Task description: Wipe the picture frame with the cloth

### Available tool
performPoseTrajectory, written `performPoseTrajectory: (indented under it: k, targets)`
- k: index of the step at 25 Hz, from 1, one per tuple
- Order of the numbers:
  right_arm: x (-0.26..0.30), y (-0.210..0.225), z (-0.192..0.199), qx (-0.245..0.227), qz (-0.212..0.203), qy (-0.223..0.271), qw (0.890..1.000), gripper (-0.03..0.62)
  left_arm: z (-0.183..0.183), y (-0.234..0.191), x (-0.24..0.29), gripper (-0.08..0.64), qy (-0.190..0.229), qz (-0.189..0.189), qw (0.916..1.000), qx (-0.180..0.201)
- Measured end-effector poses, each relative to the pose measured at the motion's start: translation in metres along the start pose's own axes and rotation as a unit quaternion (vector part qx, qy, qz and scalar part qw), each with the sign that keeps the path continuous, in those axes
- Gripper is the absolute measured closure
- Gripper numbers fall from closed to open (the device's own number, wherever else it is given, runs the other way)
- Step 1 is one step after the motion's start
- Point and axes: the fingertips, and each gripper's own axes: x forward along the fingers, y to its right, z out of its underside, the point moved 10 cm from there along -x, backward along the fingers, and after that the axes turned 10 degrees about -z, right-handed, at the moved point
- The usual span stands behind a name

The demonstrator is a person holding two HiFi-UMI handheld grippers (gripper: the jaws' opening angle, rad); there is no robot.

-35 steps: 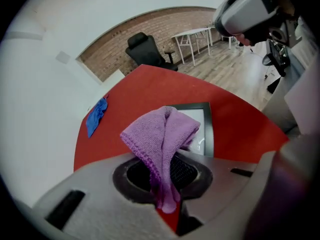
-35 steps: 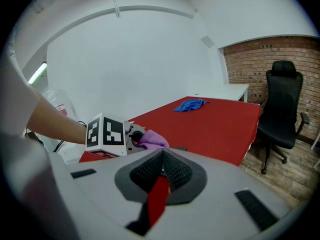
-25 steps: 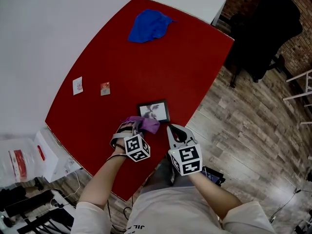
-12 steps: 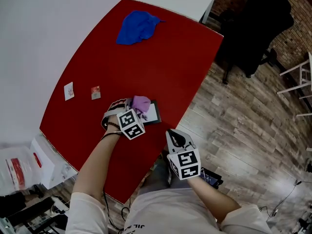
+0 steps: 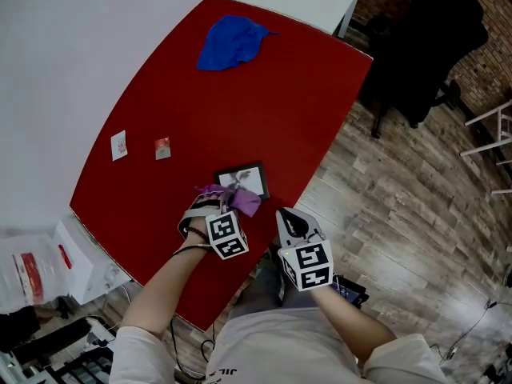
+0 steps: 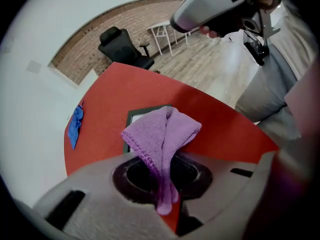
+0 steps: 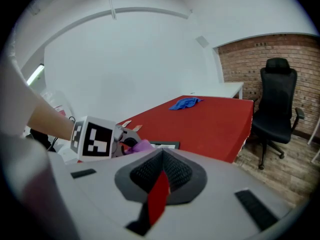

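The head camera sits high up and looks steeply down on the whole red table [image 5: 240, 110]. The left gripper [image 5: 218, 206] camera sits low, very near the purple cloth [image 6: 162, 134], and faces the black chair [image 6: 122, 46]. The right gripper [image 5: 290, 217] camera sits low by the table's edge and faces the white wall [image 7: 140, 59]. All three see the table, the picture frame [image 5: 242, 180] and the blue cloth [image 5: 232, 42].

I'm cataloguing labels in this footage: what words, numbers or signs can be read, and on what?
No text is legible.
Small white card on the red table: print too small.
Small reddish card beside it: too small.
Red label on the white bag: blurred.
Picture frame: an image, no words visible.
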Motion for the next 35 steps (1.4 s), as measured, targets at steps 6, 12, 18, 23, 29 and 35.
performPoseTrajectory:
  k: [6,12,18,23,29,35]
  targets:
    - [0.0,-0.004,0.001,-0.004,-0.005,0.0,1.0,0.588,0.003,0.003,-0.003,0.497,-0.006,-0.004,1.0,-0.007]
    - [-0.008,-0.003,0.006,0.002,0.002,-0.002,1.0,0.588,-0.003,-0.06,0.02,0.497,-0.029,-0.032,0.9987,-0.026]
    - [-0.017,0.002,0.011,0.007,0.008,-0.003,1.0,0.588,-0.013,-0.092,0.041,0.497,-0.049,-0.028,0.9971,-0.052]
    - [-0.022,0.008,0.014,0.009,0.008,-0.003,1.0,0.588,-0.017,-0.067,0.041,0.497,-0.052,-0.019,0.9976,-0.041]
    - [-0.021,0.012,0.015,0.007,0.004,-0.003,1.0,0.588,-0.025,-0.012,0.02,0.497,-0.046,-0.003,0.9988,-0.014]
    - [-0.02,0.012,0.015,0.004,-0.003,-0.005,1.0,0.588,-0.025,0.009,0.009,0.497,-0.047,-0.005,0.9988,0.009]
